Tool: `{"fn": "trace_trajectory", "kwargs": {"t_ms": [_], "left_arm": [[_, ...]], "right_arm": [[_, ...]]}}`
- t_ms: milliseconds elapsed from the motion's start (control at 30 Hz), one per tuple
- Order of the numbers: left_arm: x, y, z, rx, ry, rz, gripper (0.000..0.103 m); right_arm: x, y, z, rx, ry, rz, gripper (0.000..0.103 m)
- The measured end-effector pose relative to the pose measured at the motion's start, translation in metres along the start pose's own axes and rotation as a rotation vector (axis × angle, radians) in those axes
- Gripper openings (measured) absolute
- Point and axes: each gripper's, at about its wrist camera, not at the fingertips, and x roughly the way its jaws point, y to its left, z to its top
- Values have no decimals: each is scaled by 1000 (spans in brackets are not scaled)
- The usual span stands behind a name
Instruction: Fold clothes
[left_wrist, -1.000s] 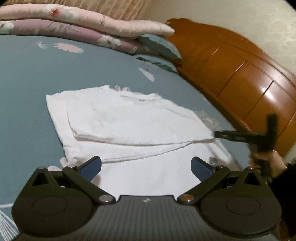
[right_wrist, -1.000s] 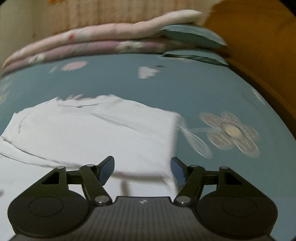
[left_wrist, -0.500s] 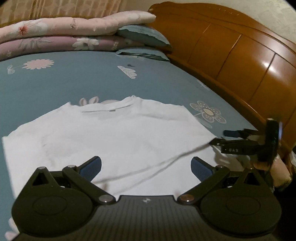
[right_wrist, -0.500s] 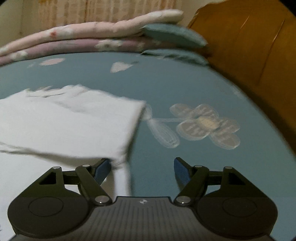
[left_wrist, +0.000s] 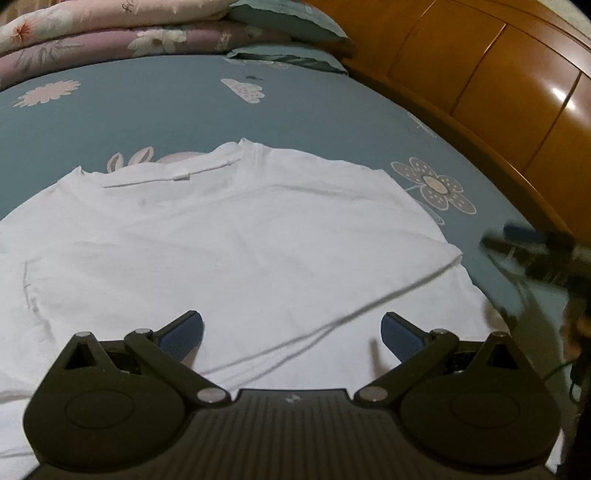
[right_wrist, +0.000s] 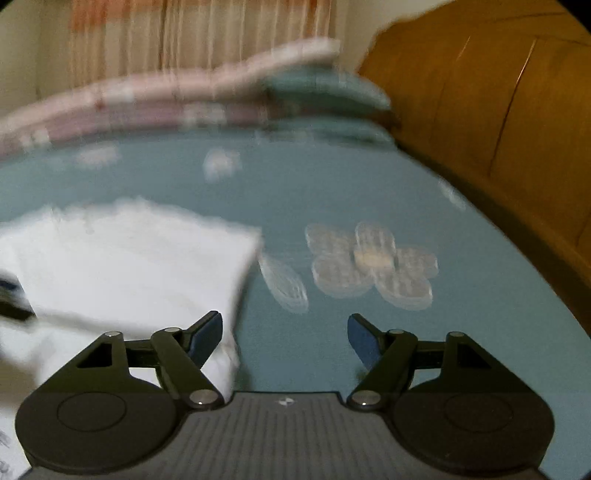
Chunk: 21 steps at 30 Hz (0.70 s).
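A white T-shirt (left_wrist: 240, 240) lies flat on the teal bed sheet (left_wrist: 147, 103), collar towards the far side, with a folded edge running diagonally across its near right part. My left gripper (left_wrist: 291, 332) hovers over the shirt's near part, open, with nothing pinched. My right gripper (right_wrist: 284, 332) is over bare sheet just right of the shirt's right edge (right_wrist: 122, 258). Its jaws are closing with nothing between them. The left wrist view shows it blurred at the far right (left_wrist: 517, 247), apart from the shirt.
Folded floral quilts (left_wrist: 110, 33) and teal pillows (left_wrist: 288, 22) are stacked at the far end of the bed. A wooden headboard (left_wrist: 498, 92) runs along the right side. A curtain (right_wrist: 184, 37) hangs behind. A flower print (right_wrist: 373, 266) marks the sheet beside the shirt.
My left gripper has swung right and closer over the shirt. My right gripper has drifted right, from above the shirt's edge to bare sheet beside it.
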Motion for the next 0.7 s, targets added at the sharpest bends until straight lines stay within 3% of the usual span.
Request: {"fn": "trace_trajectory", "kwargs": {"t_ms": [33,67,100,167,267,433,633,700], "left_arm": [[-3,-1,2,4,1,8,102],[-6,-1,3,8,1,16,102],[-8,-2,5,10,1,28,102],[-10,-2,10,7,1,34,102],[-6,2,14,-22,13,18,102],[5,15,8,-106,56,1,102],[-8,20,13,-145,88,22,102],[-11,23,19,-159,62,15,102]], "right_arm": [[-7,-1,4,29,-47,40,70],[-4,2,7,59,-61,101,59],[4,8,8,58,-45,140,42],[21,19,9,54,-14,216,26],[47,26,-4,64,72,249,25],[59,5,-12,141,191,274,22],[50,6,-8,116,183,284,26],[37,11,-4,105,113,287,41]]}}
